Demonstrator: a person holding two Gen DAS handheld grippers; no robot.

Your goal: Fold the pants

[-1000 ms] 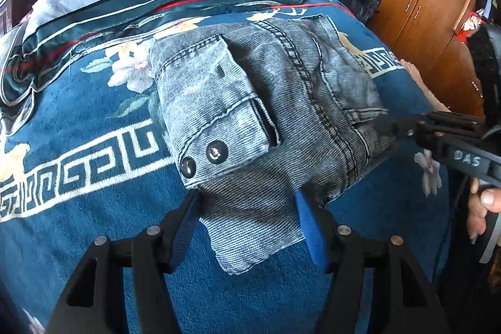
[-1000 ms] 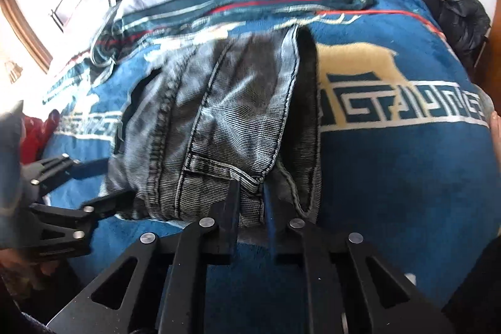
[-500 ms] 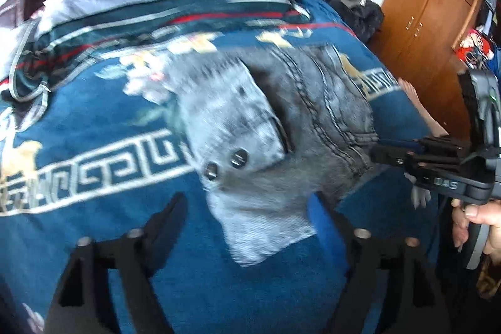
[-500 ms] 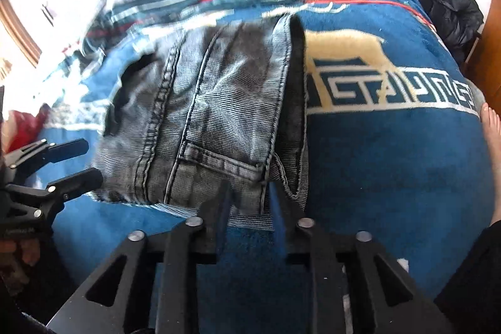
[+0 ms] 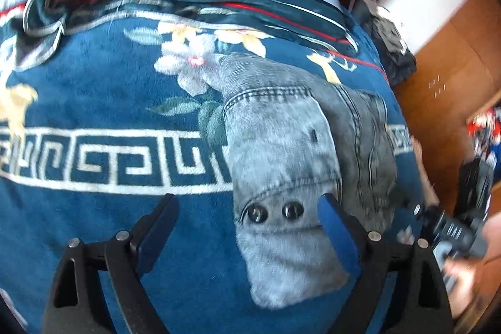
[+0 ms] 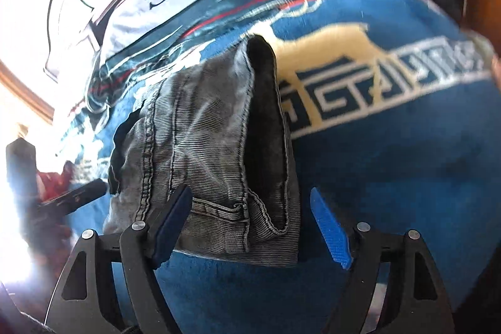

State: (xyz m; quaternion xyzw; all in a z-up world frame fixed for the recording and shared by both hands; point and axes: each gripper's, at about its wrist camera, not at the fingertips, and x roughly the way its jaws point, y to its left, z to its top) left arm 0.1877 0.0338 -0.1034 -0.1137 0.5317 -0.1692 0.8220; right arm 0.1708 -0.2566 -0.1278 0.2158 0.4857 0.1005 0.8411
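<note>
Both grippers, left (image 5: pixel 247 219) and right (image 6: pixel 250 223), were spread wide, nothing pinched; the folded grey jeans (image 5: pixel 300 165) were best left undisturbed.

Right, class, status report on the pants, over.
Both tongs open, left and right, holding nothing. Pants folded on the blanket. Nothing in the way.
</note>
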